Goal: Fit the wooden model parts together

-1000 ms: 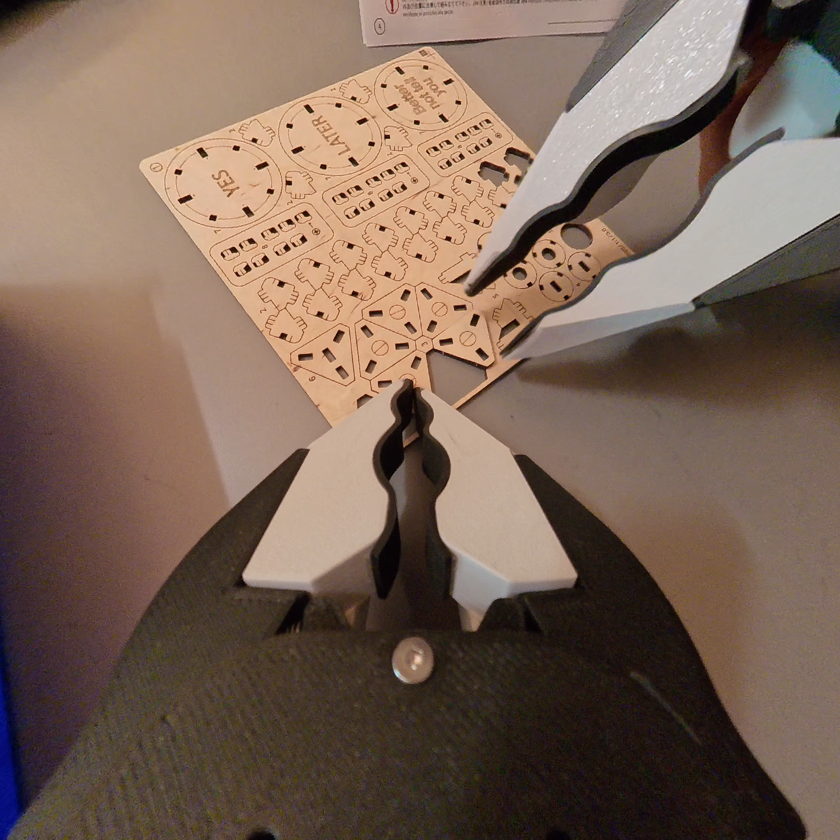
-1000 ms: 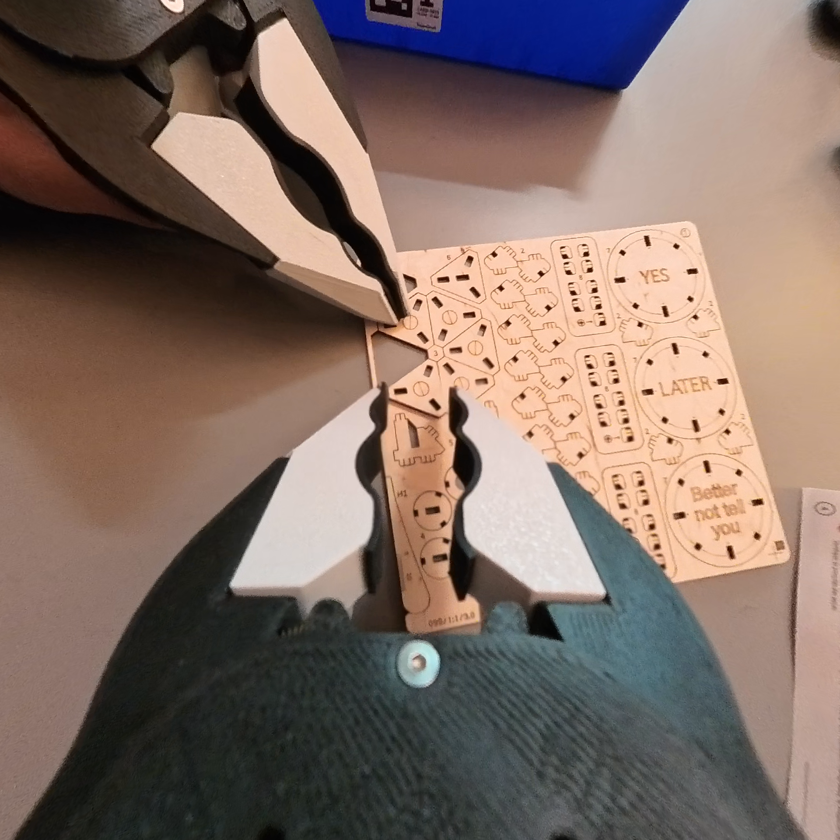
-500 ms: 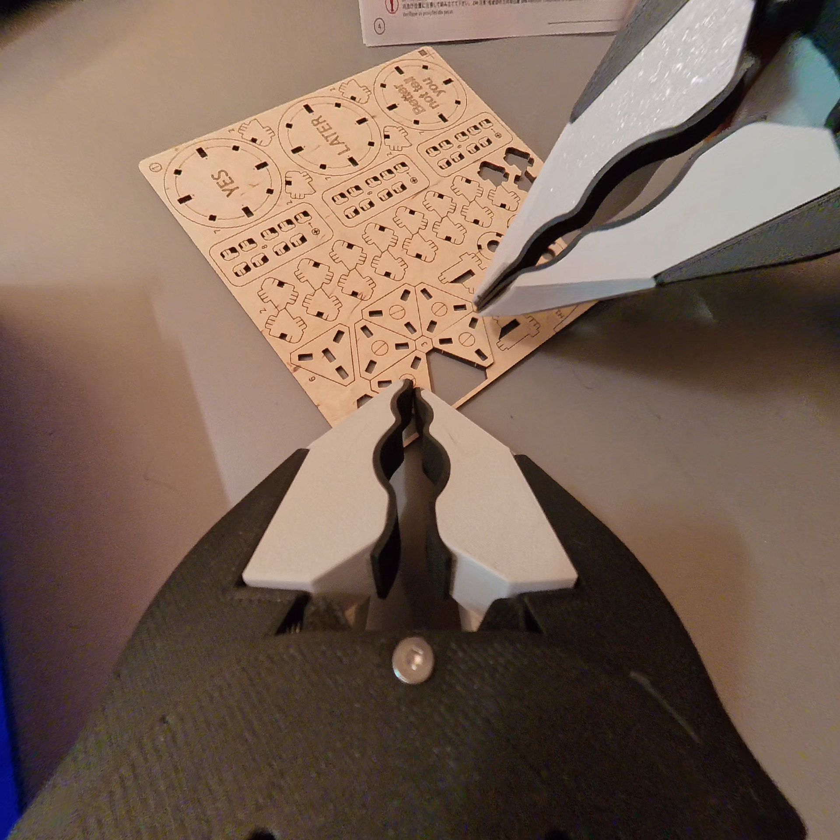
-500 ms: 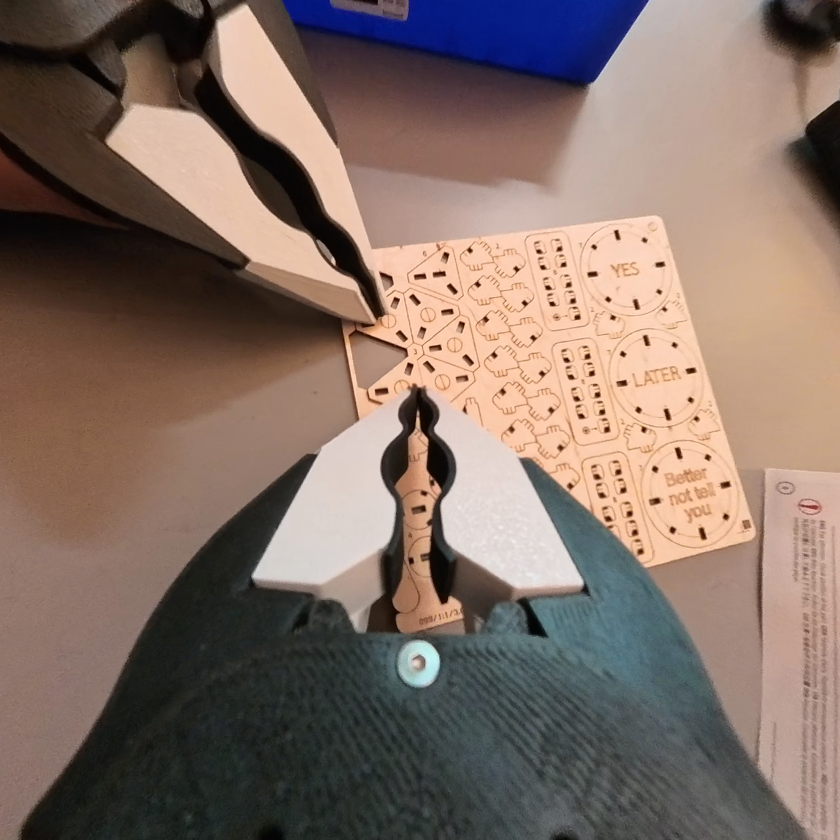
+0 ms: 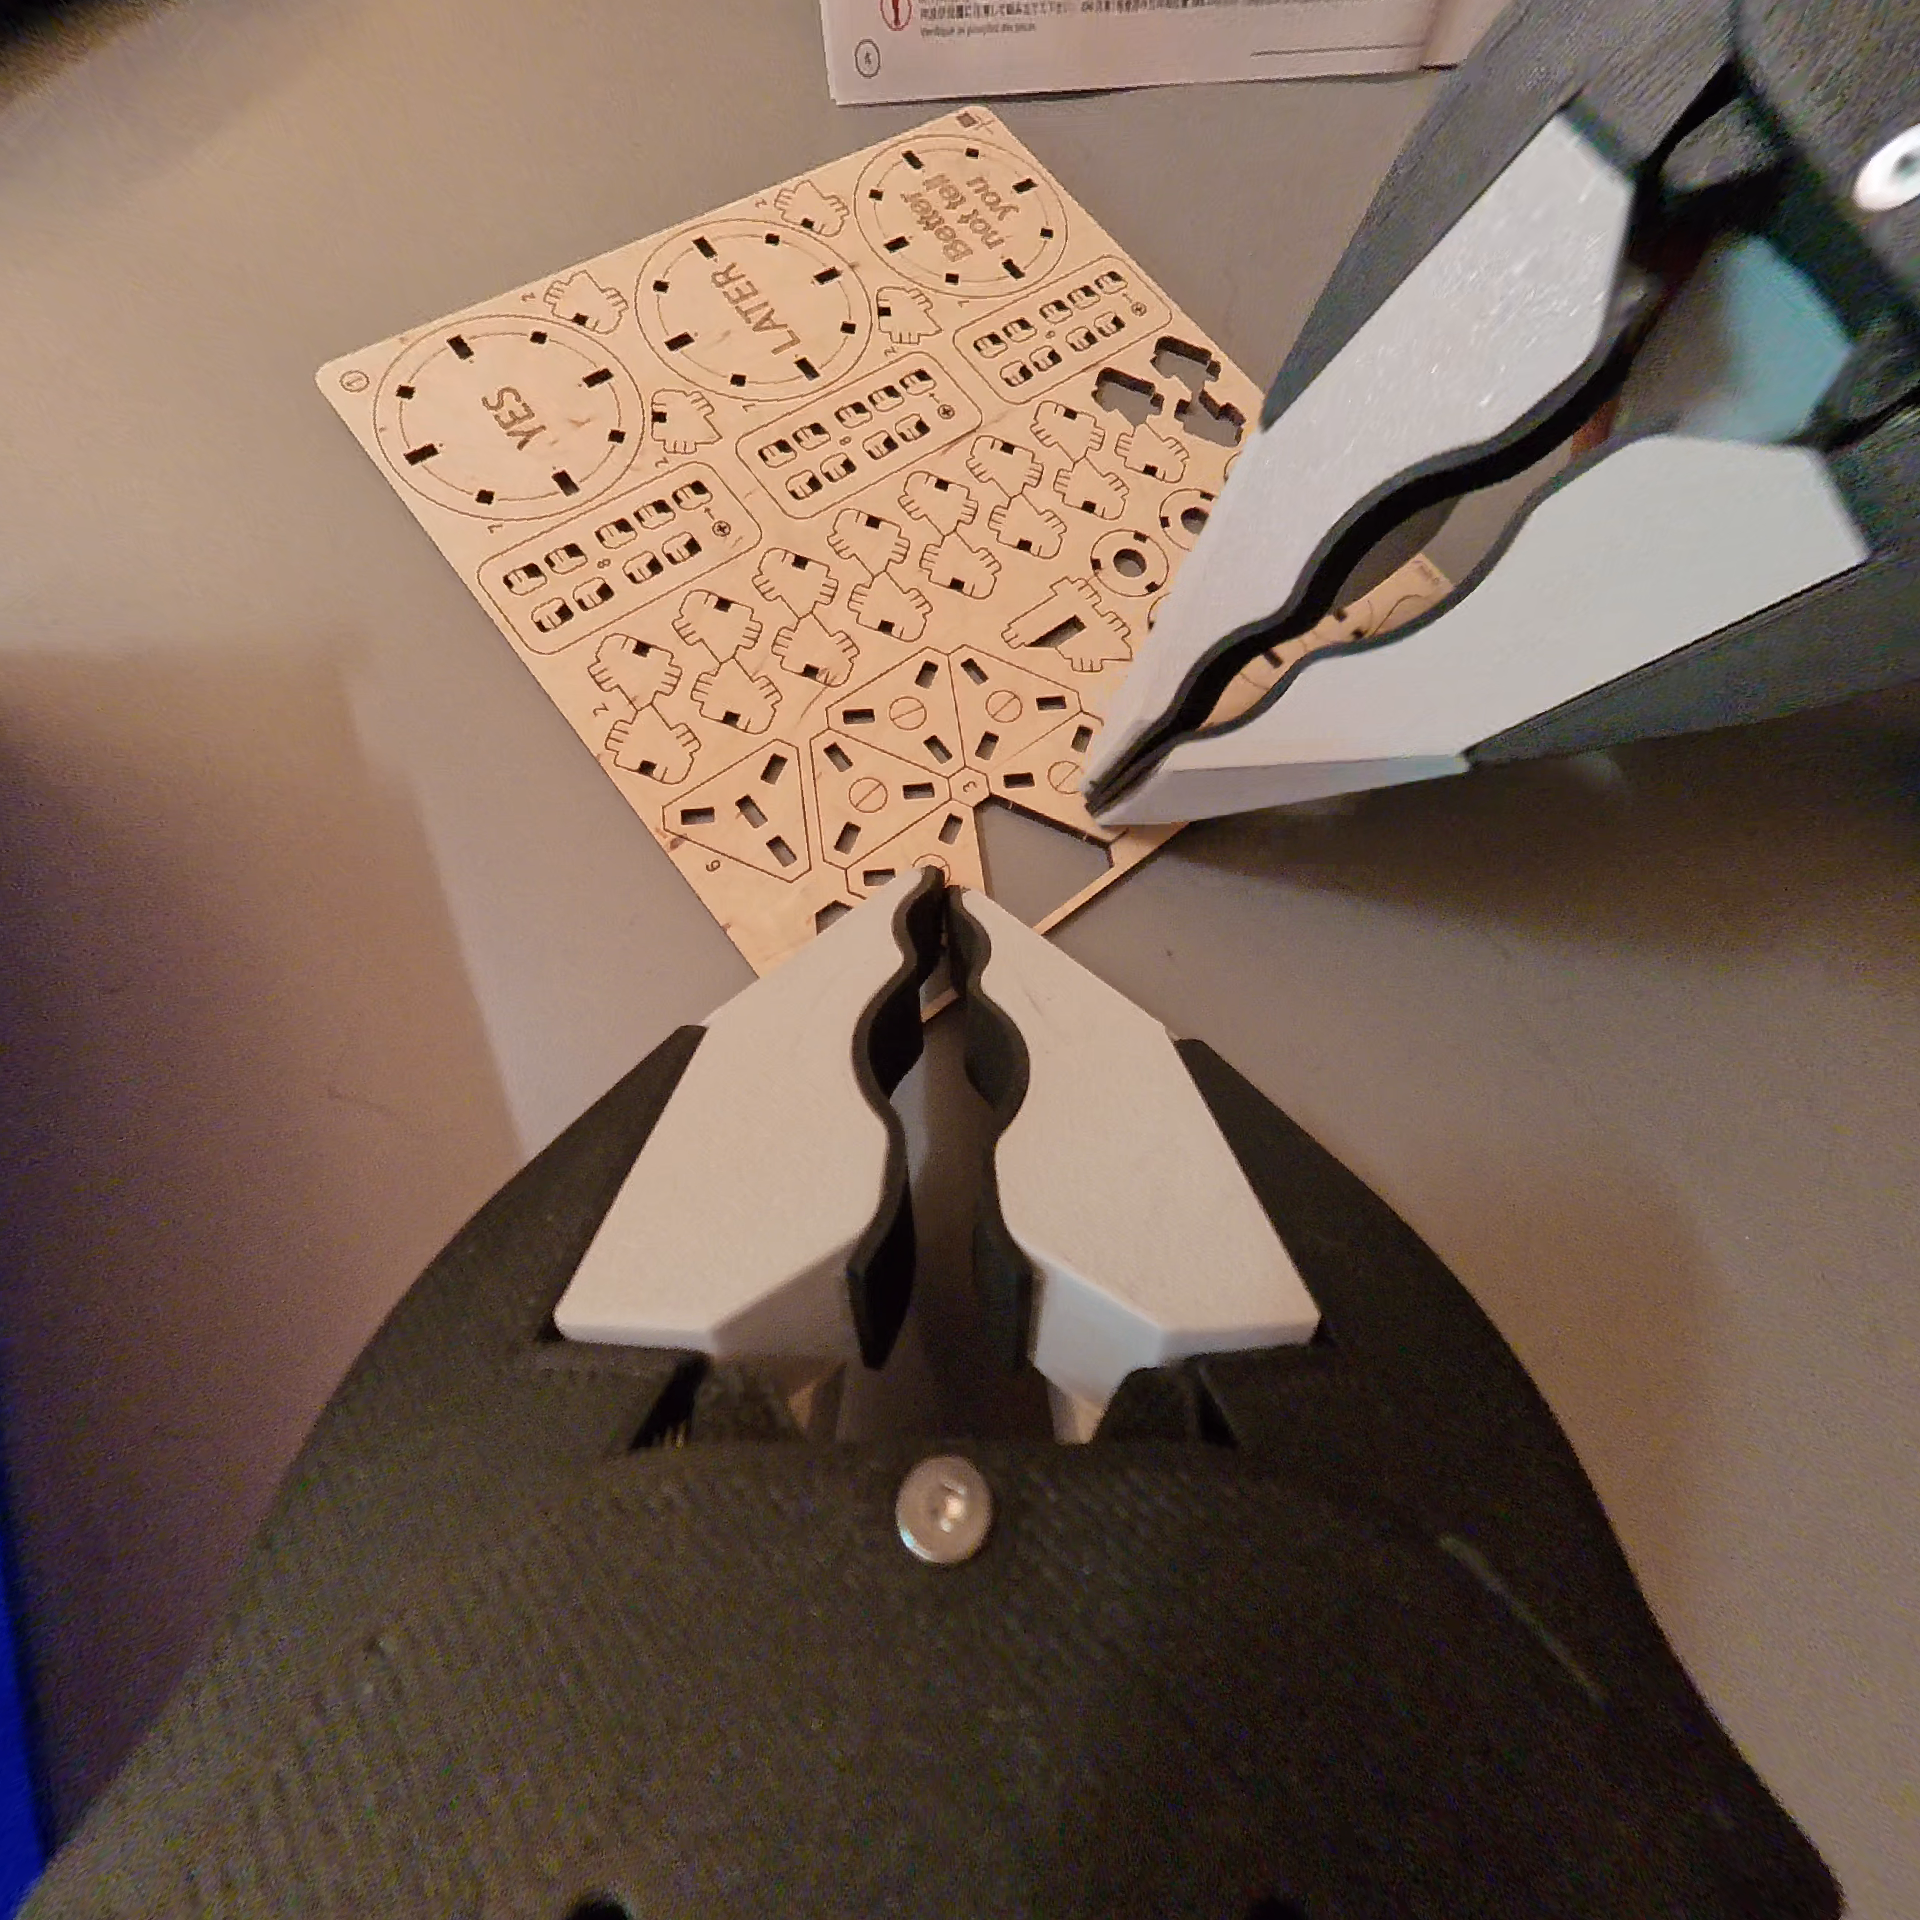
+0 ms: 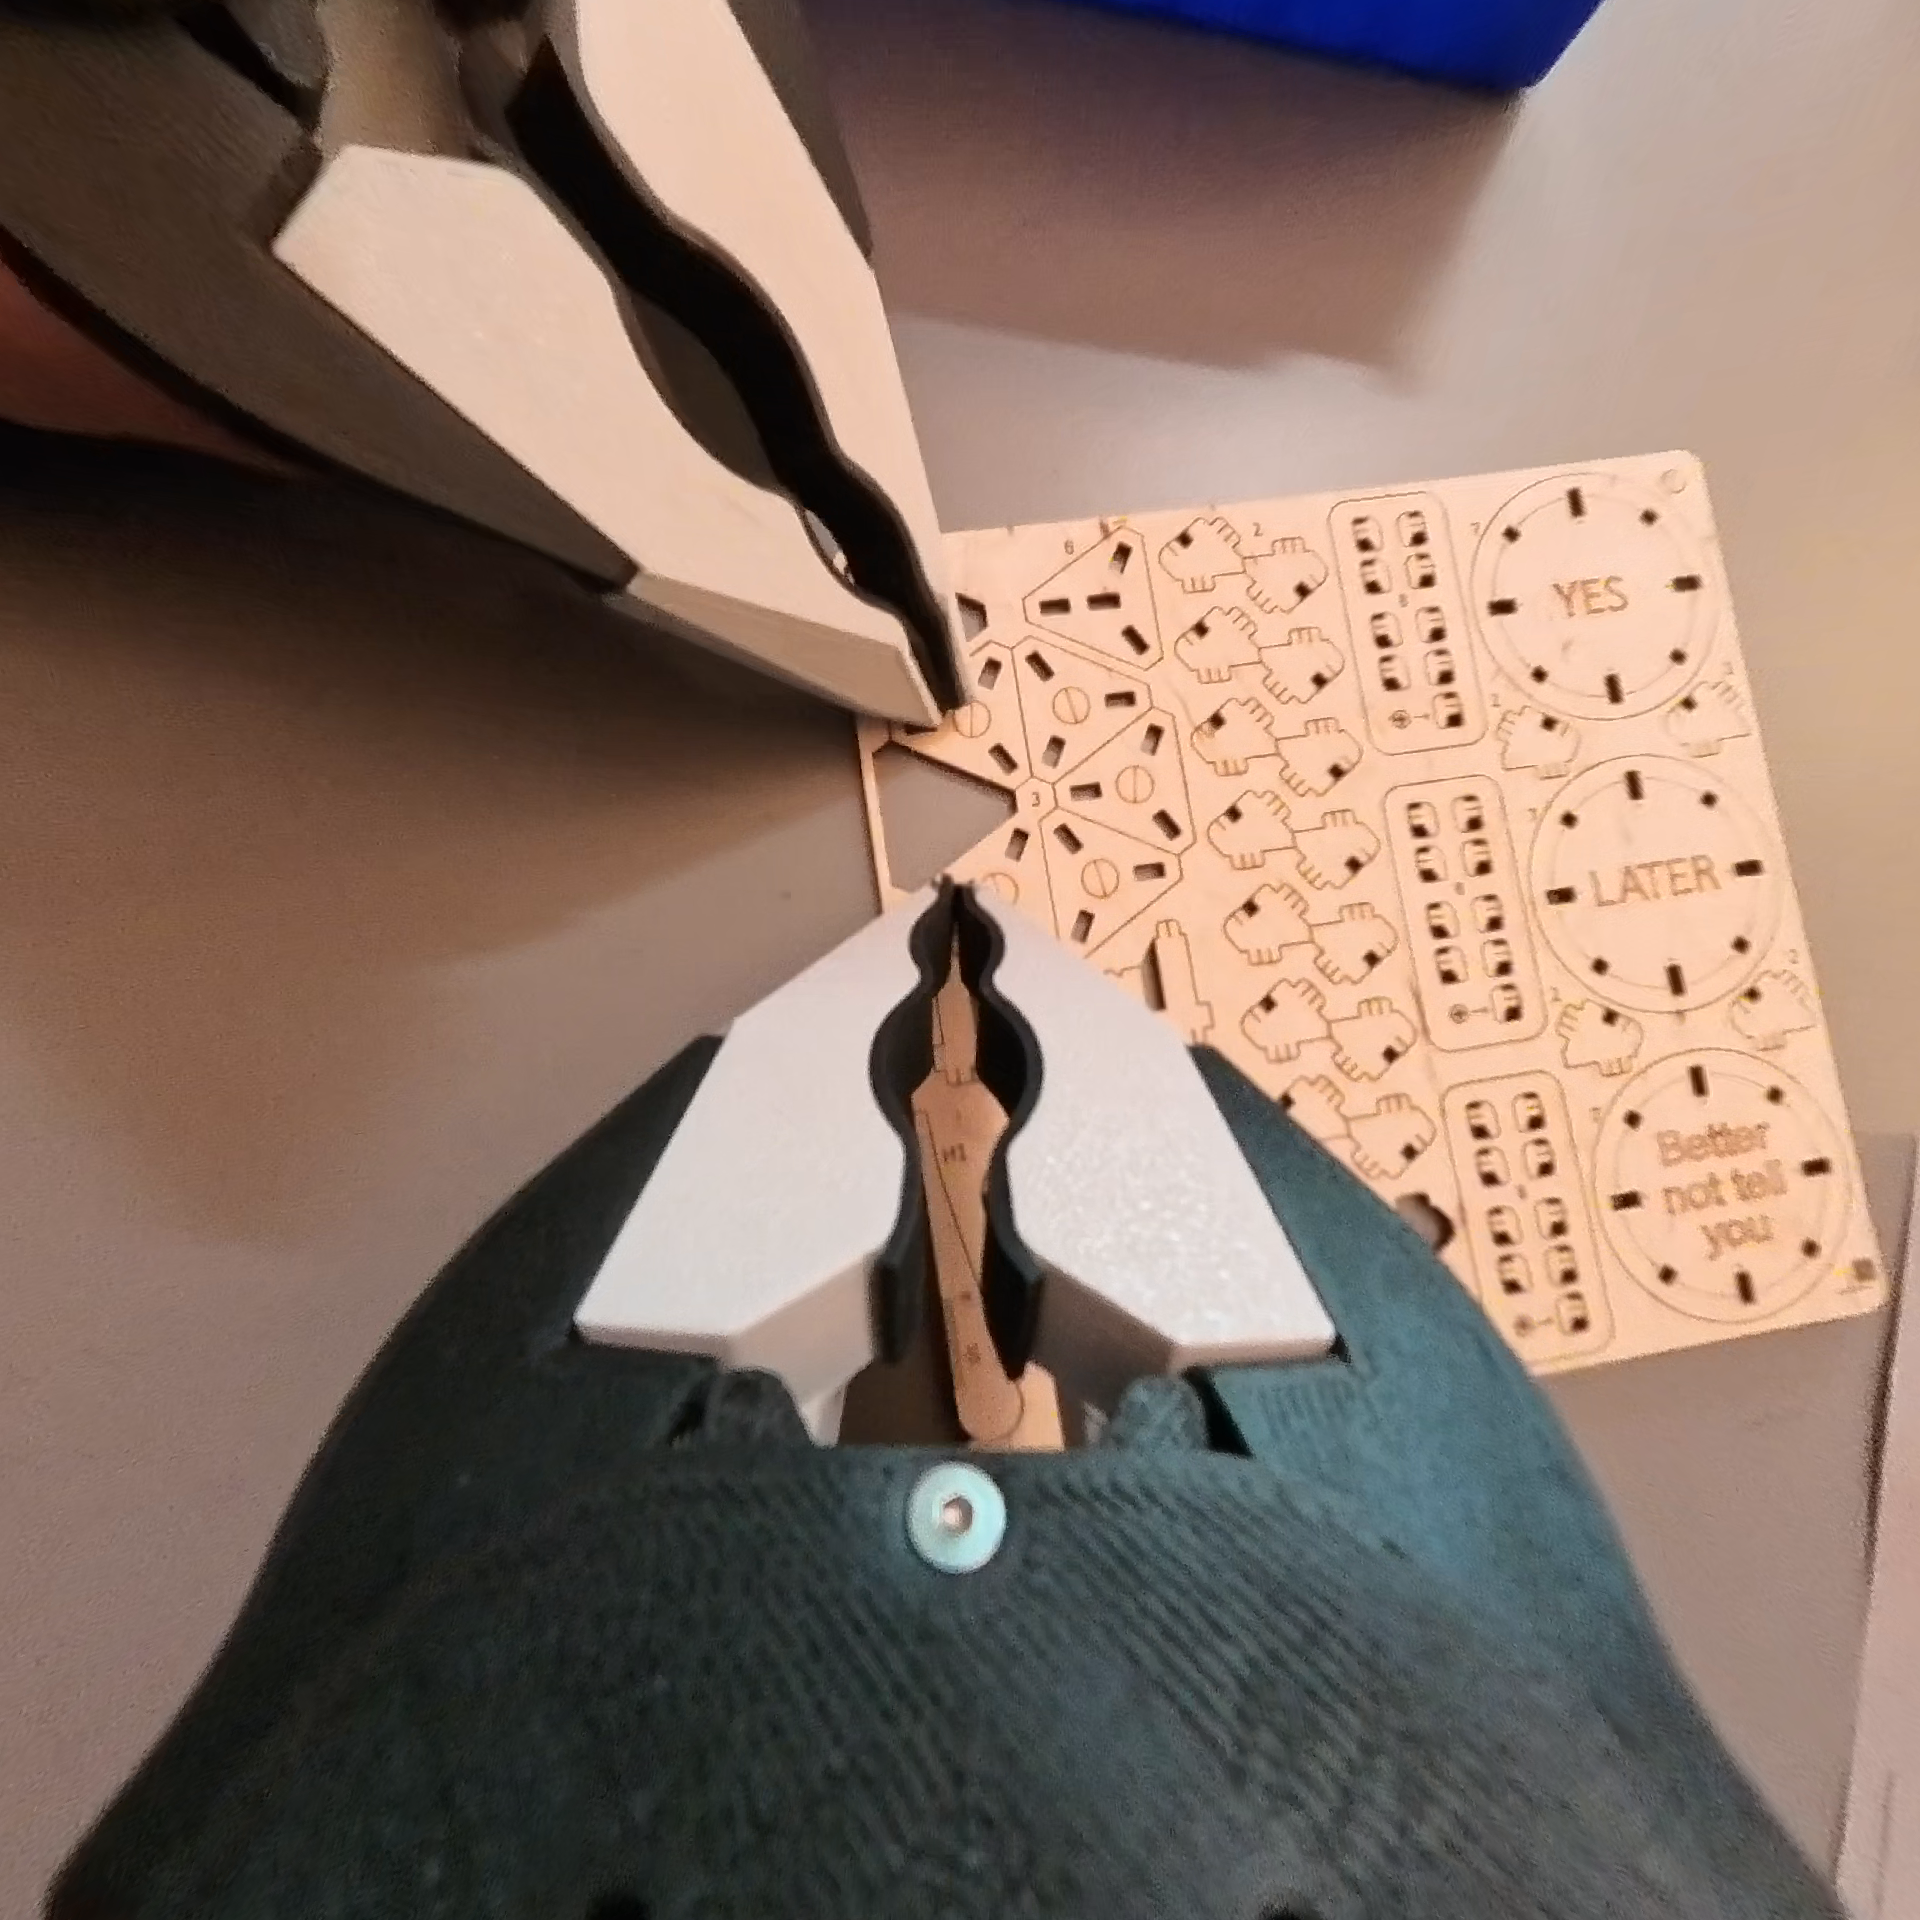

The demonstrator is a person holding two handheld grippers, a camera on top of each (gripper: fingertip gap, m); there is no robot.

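Observation:
A thin wooden sheet (image 5: 727, 520) of laser-cut puzzle parts lies flat on the grey table (image 5: 312, 935); it also shows in the right wrist view (image 6: 1455, 831). My left gripper (image 5: 940, 883) is shut, with its tips down on the sheet's near corner. The right wrist view shows it from the side (image 6: 940, 707). My right gripper (image 6: 954, 894) is shut, with its tips at the sheet's edge and the sheet showing below its fingers. The left wrist view shows it at the right (image 5: 1101, 795). An empty triangular cut-out (image 6: 925, 810) lies between the two tips. I see nothing held in either grasp.
A white printed leaflet (image 5: 1143, 52) lies beyond the sheet and shows at the right edge of the right wrist view (image 6: 1891, 1455). A blue box (image 6: 1455, 31) stands at the far side. A hand (image 6: 62, 343) is behind the left gripper. Only a small space, under 4 cm, lies between the two pairs of fingers.
My right gripper's jaws closed from open to shut over the sheet, and it moved forward to the edge by the cut-out. My left gripper stayed shut in place.

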